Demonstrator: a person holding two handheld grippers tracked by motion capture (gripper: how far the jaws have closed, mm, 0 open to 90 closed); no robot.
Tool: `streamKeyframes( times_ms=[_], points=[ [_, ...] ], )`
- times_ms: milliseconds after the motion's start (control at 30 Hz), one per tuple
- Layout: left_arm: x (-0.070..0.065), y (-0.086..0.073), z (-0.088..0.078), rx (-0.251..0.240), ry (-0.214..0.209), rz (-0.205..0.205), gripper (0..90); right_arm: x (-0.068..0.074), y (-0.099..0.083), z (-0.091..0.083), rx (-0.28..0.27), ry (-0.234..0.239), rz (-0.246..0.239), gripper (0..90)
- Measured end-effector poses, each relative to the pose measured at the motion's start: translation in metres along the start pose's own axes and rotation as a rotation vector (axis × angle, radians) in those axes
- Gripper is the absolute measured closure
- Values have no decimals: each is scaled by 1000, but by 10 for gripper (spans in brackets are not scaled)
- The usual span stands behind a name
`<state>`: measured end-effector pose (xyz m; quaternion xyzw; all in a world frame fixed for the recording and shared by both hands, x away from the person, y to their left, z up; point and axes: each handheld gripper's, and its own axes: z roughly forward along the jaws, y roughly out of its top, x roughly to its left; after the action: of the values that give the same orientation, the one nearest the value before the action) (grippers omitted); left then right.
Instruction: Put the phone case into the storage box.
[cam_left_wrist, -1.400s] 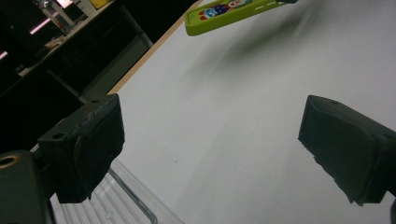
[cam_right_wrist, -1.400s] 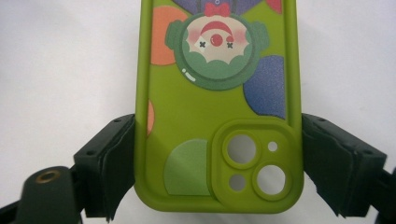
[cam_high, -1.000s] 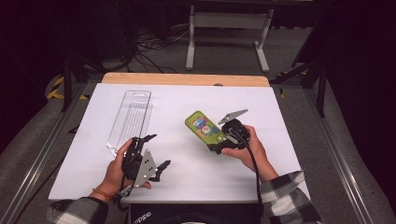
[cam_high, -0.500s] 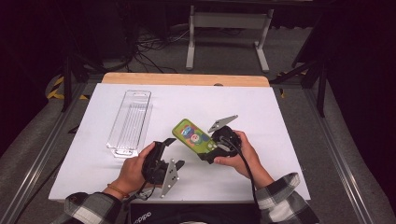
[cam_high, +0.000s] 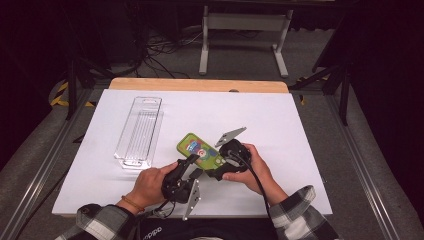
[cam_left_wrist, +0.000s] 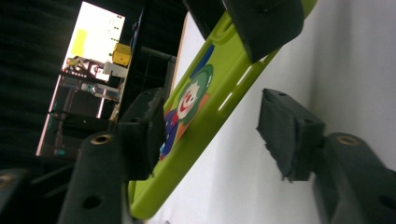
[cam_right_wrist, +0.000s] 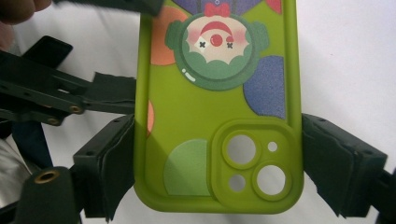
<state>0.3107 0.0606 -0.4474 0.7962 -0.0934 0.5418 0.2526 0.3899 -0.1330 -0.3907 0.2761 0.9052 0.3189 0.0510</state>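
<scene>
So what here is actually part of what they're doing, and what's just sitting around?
In use:
- green phone case, clamped across its camera end by the right gripper
- left gripper, jaws open on either side of the case's long edge

Lying about:
- clear plastic tray, apart from both grippers on the white table

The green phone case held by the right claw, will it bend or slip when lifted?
The green phone case is probably light and somewhat flexible: it looks like an empty shell with open camera holes. Its matte surface likely resists slipping, as the right claw squeezes both long edges.
</scene>
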Motion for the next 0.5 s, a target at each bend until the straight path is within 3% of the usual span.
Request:
streamKeyframes(
  times_ms=[67,167,233,300,433,467,500],
  points=[
    [-3,3,1,15,0,44,516,2,0,2,5,1,-10,167],
    [-5,5,1,26,1,77,587,3,1,2,5,3,-10,166],
    [-8,8,1,37,27,115,668,4,1,4,8,1,-11,166],
    [-9,9,2,36,31,133,688,5,1,4,9,3,-9,166],
    [-15,12,2,64,51,225,750,7,2,4,7,-2,-12,164],
    [-18,12,0,93,36,211,769,7,2,4,6,-1,-14,164],
    [-16,12,2,73,43,240,780,7,2,3,0,3,-7,163]
  ],
)
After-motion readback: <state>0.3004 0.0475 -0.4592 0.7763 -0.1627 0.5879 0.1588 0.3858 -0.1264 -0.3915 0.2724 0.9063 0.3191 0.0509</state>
